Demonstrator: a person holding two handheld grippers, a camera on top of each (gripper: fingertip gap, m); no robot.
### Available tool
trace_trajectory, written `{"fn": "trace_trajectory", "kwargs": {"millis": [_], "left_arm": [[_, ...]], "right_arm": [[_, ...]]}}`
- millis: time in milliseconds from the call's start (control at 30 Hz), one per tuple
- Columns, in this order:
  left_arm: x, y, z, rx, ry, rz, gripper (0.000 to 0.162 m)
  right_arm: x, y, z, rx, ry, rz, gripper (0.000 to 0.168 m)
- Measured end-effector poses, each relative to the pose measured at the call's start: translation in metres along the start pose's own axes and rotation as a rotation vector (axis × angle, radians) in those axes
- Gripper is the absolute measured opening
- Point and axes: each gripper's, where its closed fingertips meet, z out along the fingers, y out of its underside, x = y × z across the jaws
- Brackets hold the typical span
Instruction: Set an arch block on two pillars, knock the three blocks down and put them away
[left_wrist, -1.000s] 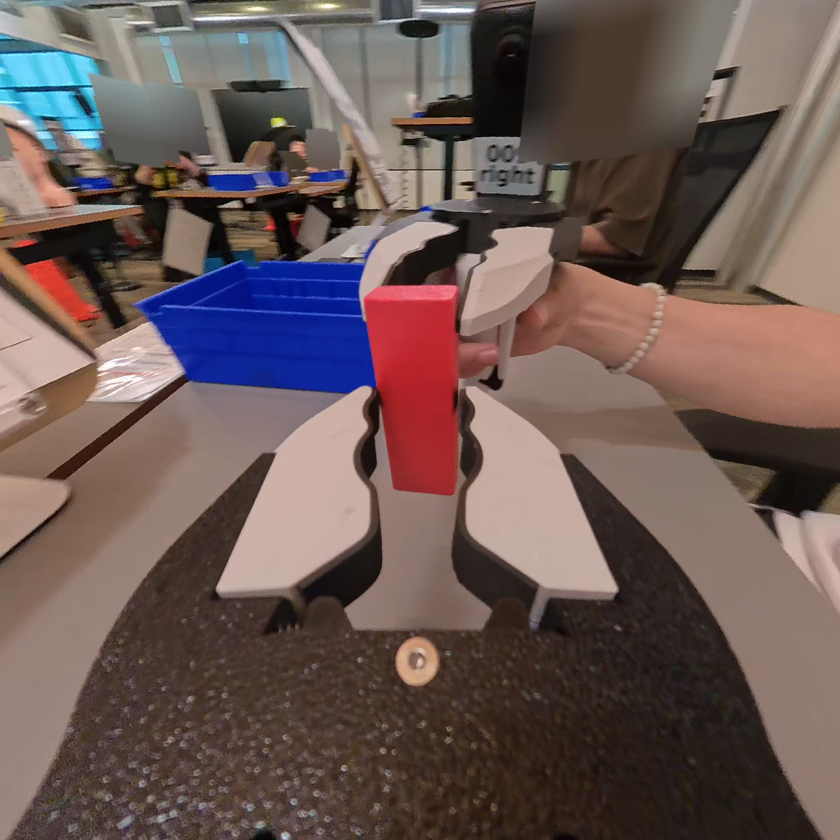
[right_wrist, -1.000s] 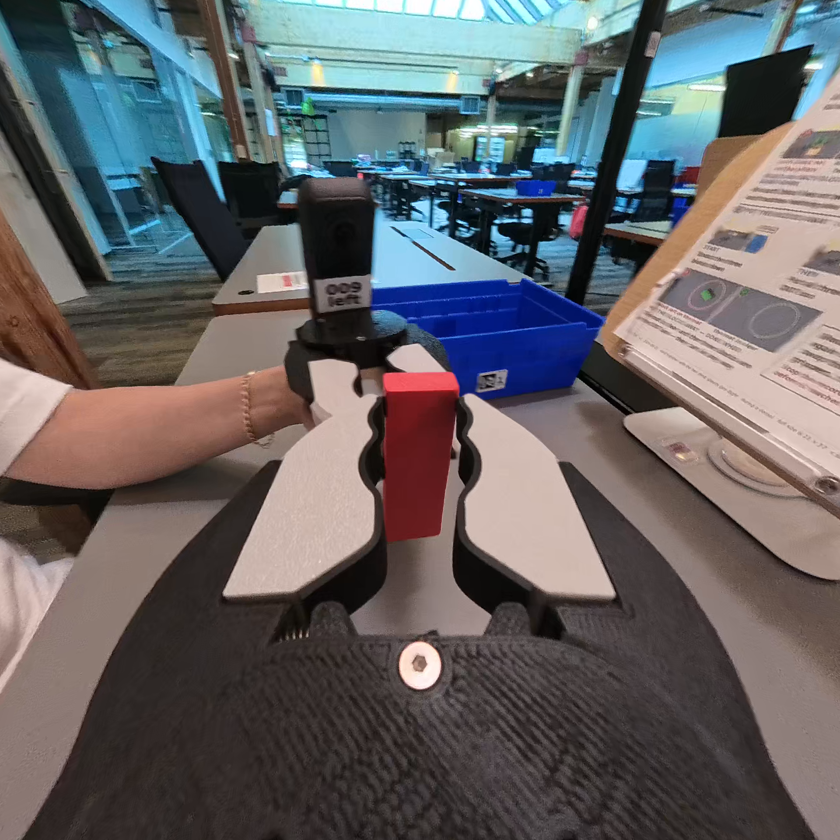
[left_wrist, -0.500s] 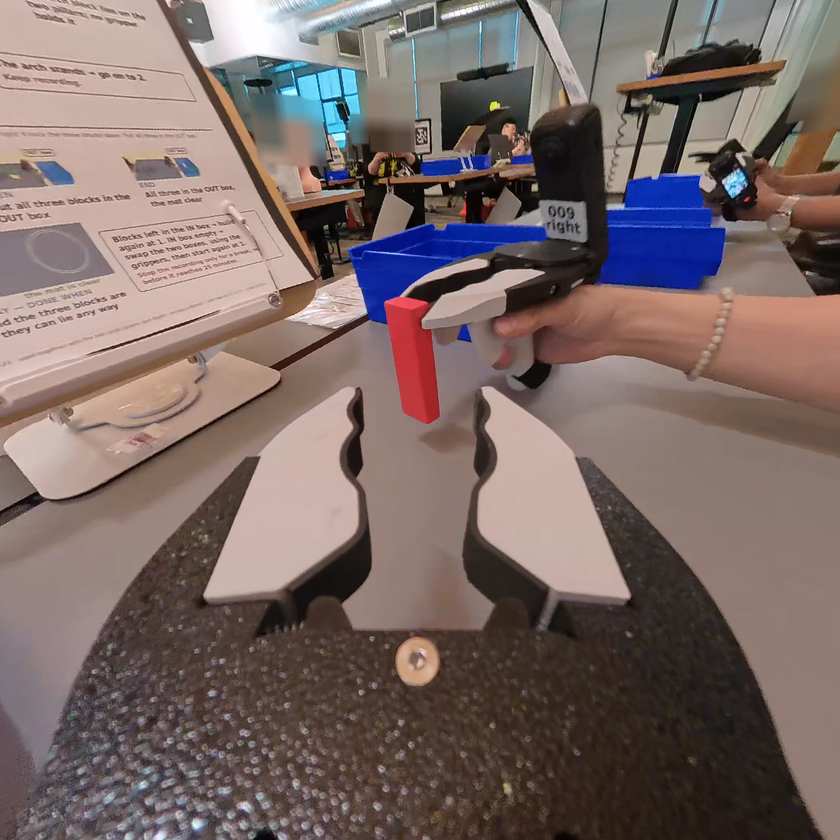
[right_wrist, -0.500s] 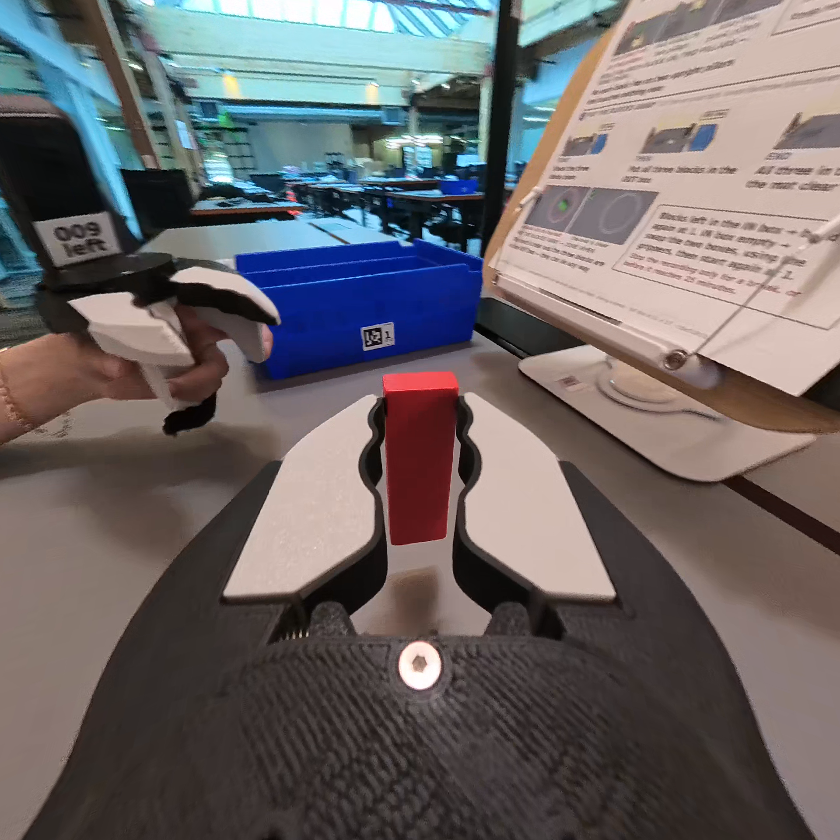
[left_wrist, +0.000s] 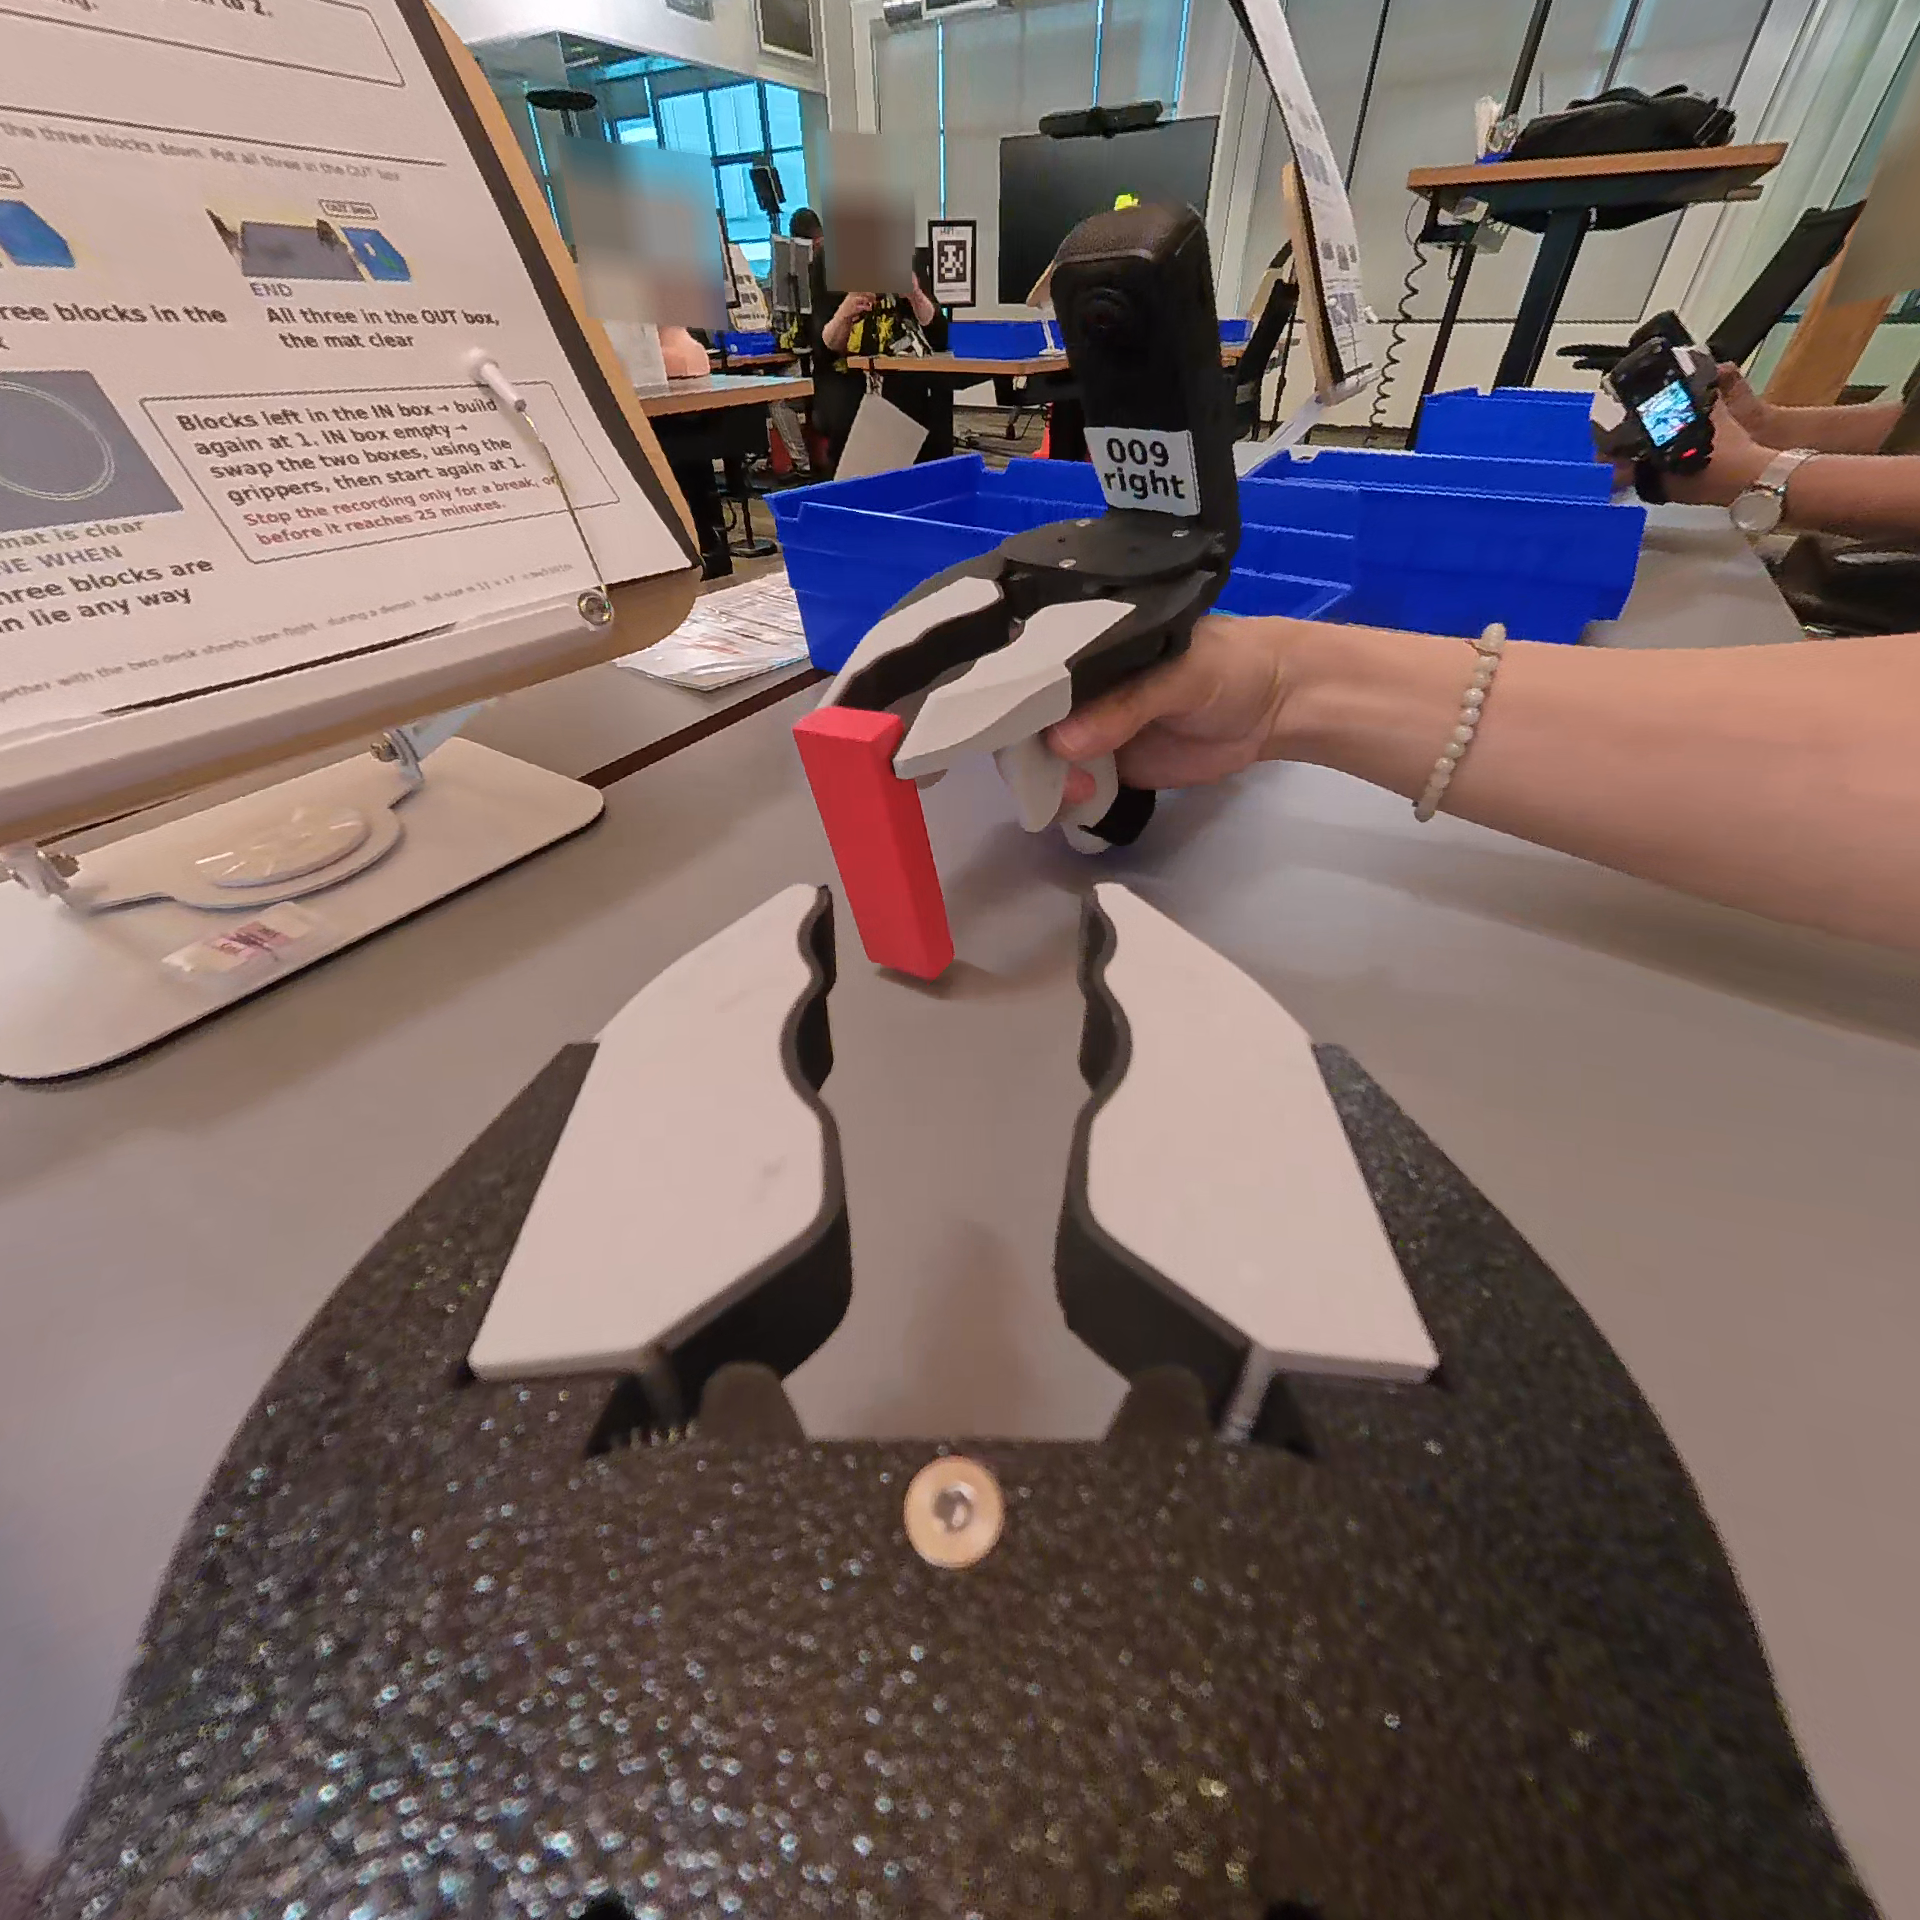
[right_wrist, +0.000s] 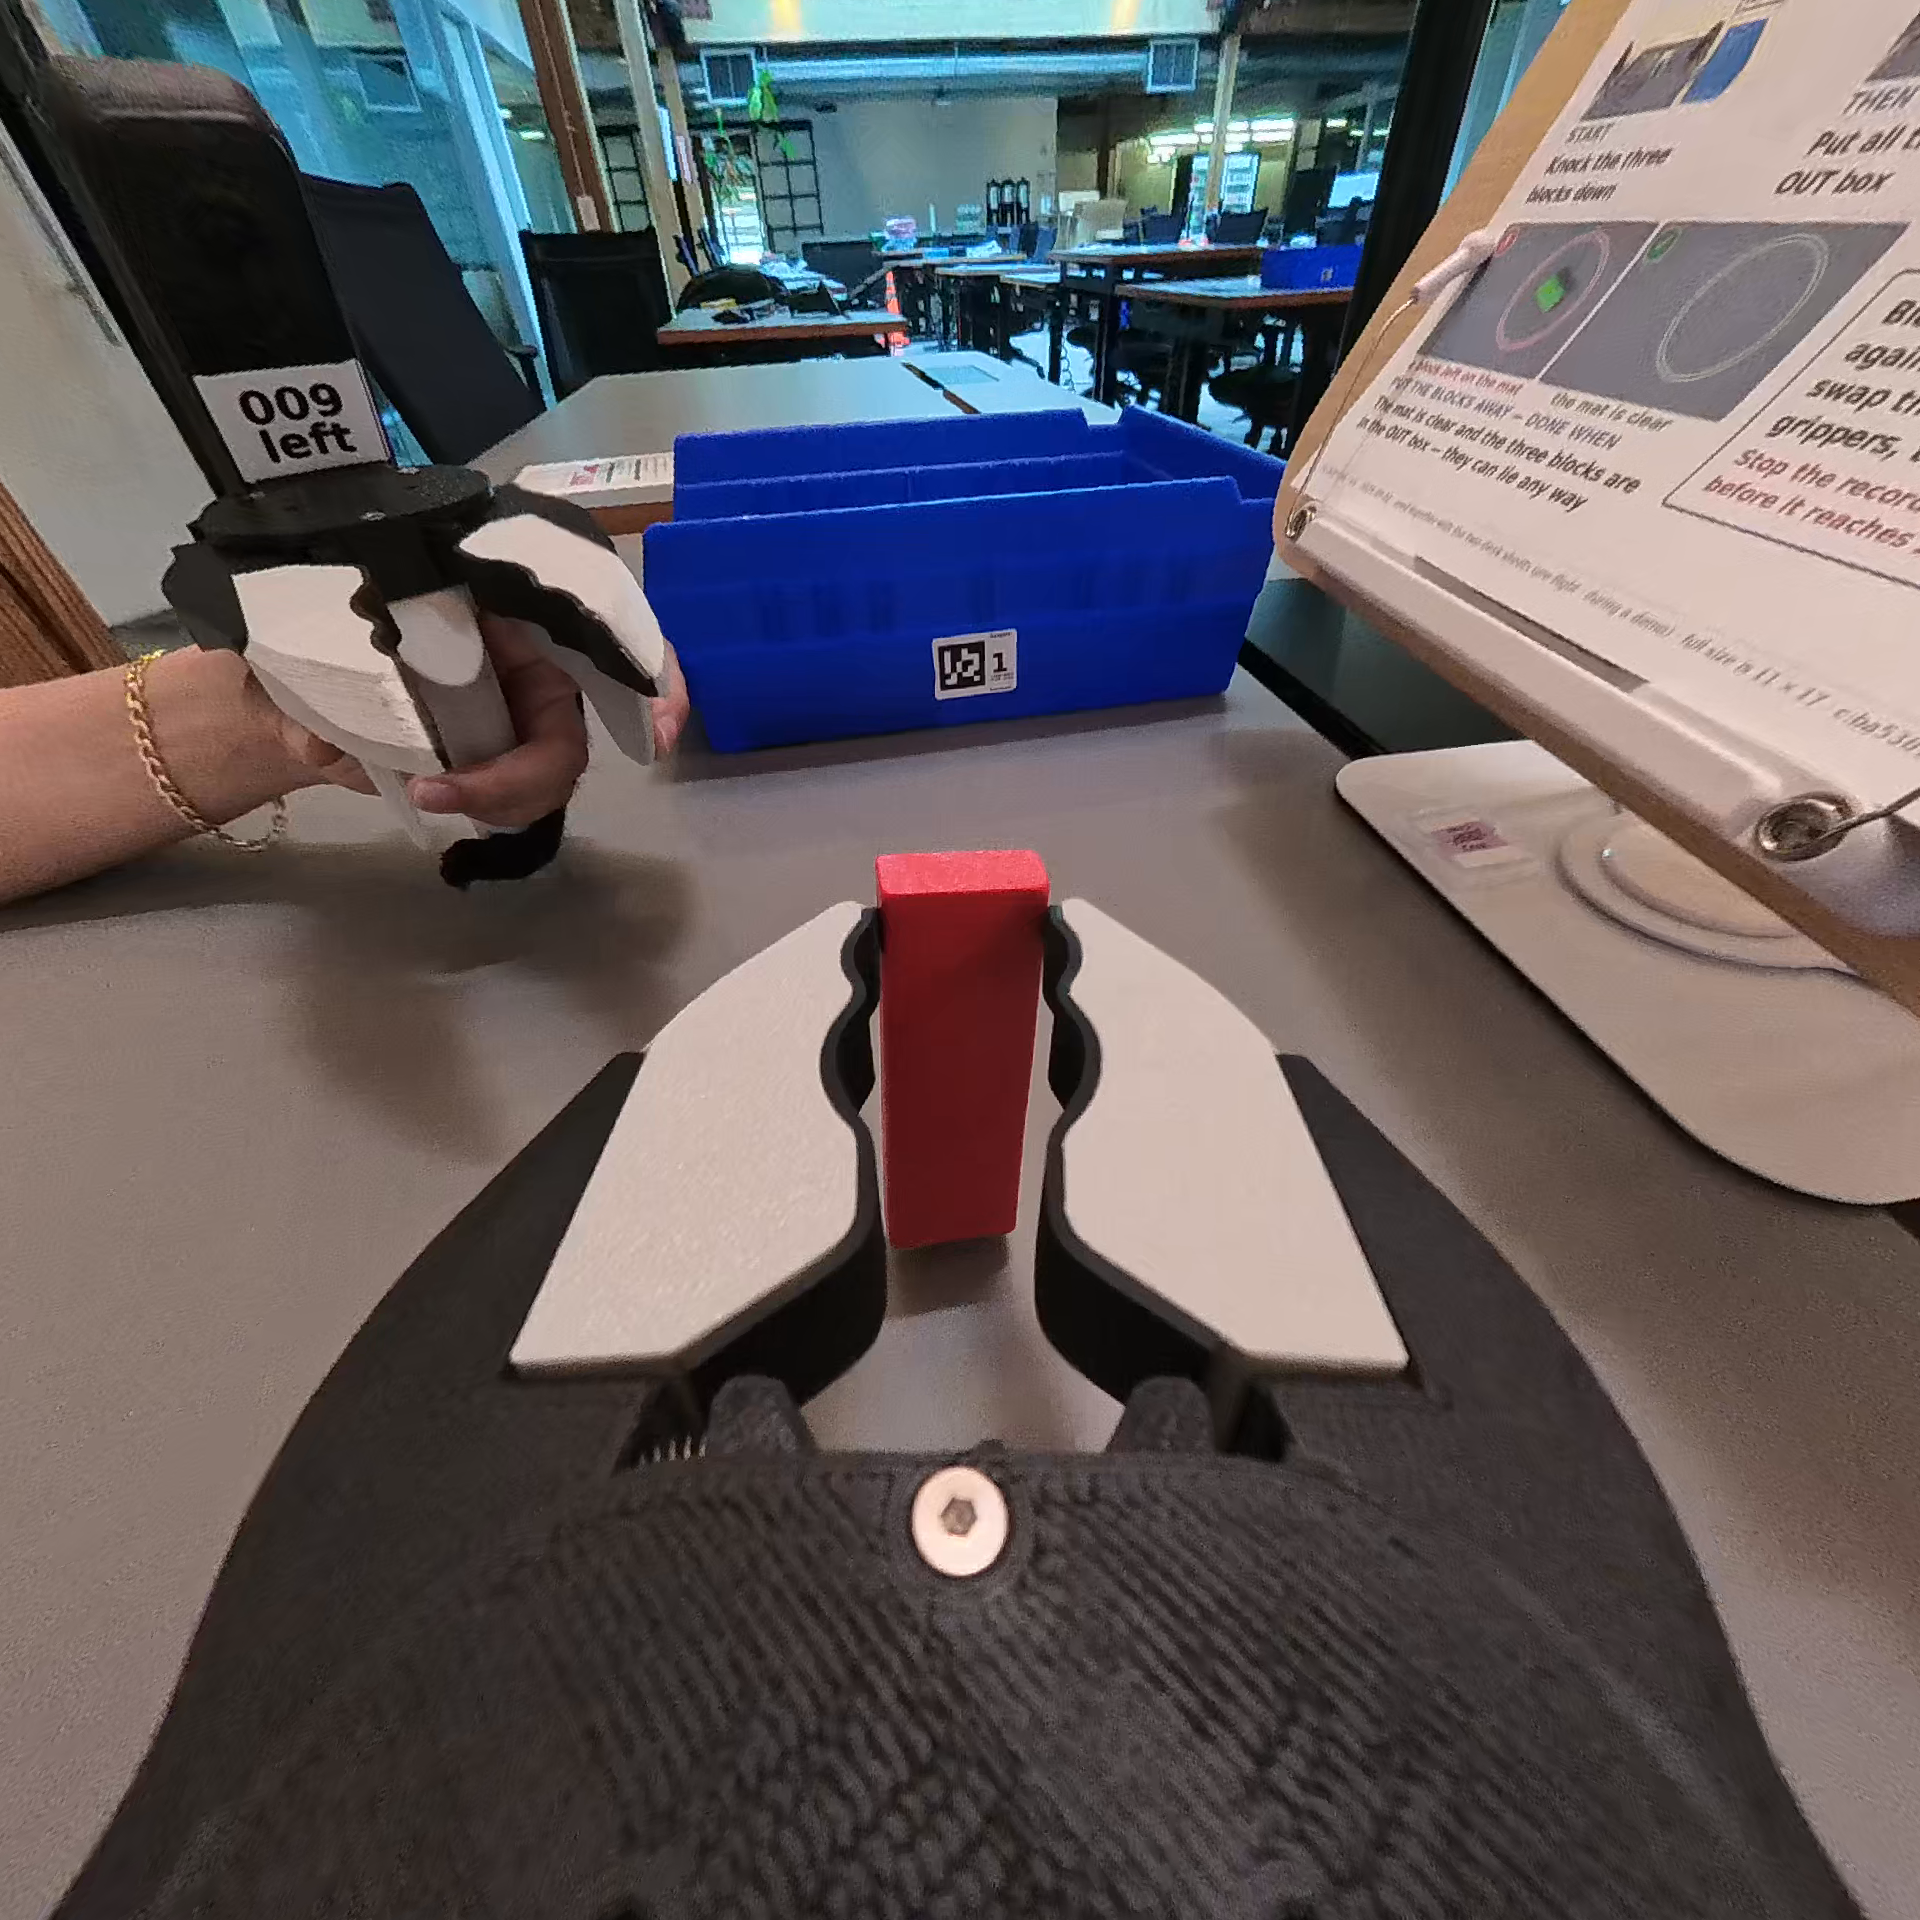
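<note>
A red block (right_wrist: 956, 1039) is clamped between the fingers of my right gripper (right_wrist: 961, 914), which is shut on its upper part. In the left wrist view the block (left_wrist: 873, 842) hangs tilted from the right gripper (left_wrist: 883, 732). Its lower end is at or just above the grey table (left_wrist: 1455, 1039), and I cannot tell if they touch. My left gripper (left_wrist: 956, 914) is open and empty, with its fingertips just short of the block. In the right wrist view it (right_wrist: 530, 727) shows at the upper left, held by a hand and apart from the block.
A blue bin (right_wrist: 966, 582) stands on the table behind the grippers, and more blue bins (left_wrist: 1455, 520) show in the left wrist view. A tilted instruction sheet on a white stand (right_wrist: 1662, 935) is close on the right, and it also shows at the left in the left wrist view (left_wrist: 260, 364). People sit at far desks. The left gripper's tips are roughly 10 centimetres from the right gripper's.
One second ago both grippers held the block. My left gripper has let go, opened and drawn back. My right gripper has carried the block toward the stand and lowered it to the table.
</note>
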Motion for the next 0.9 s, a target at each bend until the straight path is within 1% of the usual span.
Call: {"fn": "trace_trajectory", "kwargs": {"millis": [233,533,700,900], "left_arm": [[0.002,0.003,0.002,-0.012,0.011,-0.004,0.044],[0.004,0.003,0.002,-0.014,0.022,-0.010,0.044],[0.003,-0.001,0.000,0.006,0.024,-0.019,0.043],[0.003,-0.003,-0.001,0.011,0.027,-0.024,0.043]], "right_arm": [[0.004,-0.005,-0.004,0.056,0.020,0.006,0.030],[0.004,0.007,0.004,-0.048,0.039,-0.001,0.030],[0.005,0.008,0.002,-0.050,0.056,0.007,0.030],[0.005,0.010,-0.009,-0.053,0.106,0.031,0.031]]}}
